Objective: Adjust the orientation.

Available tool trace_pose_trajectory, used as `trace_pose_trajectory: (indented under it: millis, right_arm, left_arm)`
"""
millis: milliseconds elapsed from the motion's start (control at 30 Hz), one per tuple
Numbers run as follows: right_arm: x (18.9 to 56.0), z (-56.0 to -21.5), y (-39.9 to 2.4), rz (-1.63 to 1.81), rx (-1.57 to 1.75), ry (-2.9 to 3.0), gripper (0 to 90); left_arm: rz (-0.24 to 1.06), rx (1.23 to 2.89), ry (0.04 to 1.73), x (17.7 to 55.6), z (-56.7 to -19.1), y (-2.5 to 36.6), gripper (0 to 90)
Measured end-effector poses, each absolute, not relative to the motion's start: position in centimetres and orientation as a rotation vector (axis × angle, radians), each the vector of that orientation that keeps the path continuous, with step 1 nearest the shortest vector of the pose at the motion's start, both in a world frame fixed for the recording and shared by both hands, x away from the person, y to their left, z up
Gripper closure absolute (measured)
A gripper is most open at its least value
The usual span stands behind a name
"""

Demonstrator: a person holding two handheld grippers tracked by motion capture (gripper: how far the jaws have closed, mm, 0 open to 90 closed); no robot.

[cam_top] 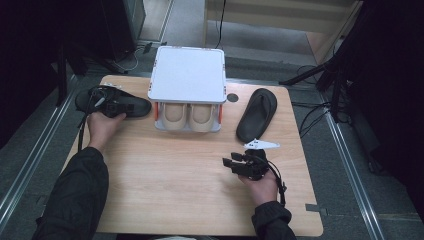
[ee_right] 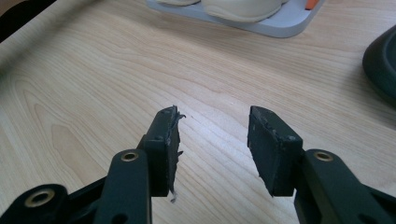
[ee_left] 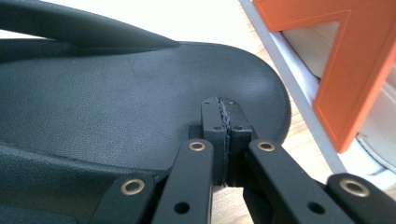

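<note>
High view: left gripper sits on the left-hand black rubber flip-flop sandal at the table's far-left corner, jaws pressed together with nothing between them. Sandal's long axis runs left-right, one end toward the white two-tier shoe rack. Right gripper, jaws apart and empty, is nearer the second black sandal.

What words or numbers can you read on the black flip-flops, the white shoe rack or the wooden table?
None: no word, number, brand or sign can be read anywhere.
The two black flip-flops, the white shoe rack with orange brackets and the wooden table are plain.
</note>
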State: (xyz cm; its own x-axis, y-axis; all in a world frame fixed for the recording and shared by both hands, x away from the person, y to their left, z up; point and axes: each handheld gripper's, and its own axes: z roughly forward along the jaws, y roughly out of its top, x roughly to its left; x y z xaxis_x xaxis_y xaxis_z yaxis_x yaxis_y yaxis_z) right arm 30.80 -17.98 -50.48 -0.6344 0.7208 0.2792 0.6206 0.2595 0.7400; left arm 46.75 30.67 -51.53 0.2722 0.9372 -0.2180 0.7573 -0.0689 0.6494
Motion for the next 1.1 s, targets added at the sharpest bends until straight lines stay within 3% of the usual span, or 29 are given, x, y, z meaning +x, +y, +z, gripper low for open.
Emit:
trace_pose_trajectory:
  millis: [1100]
  right_arm:
    - [31.4,-50.6,-17.4,1.330,1.276,2.418,53.2]
  left_arm:
    - [0.264,1.867,1.541,43.6,-51.6,31.8,90.0]
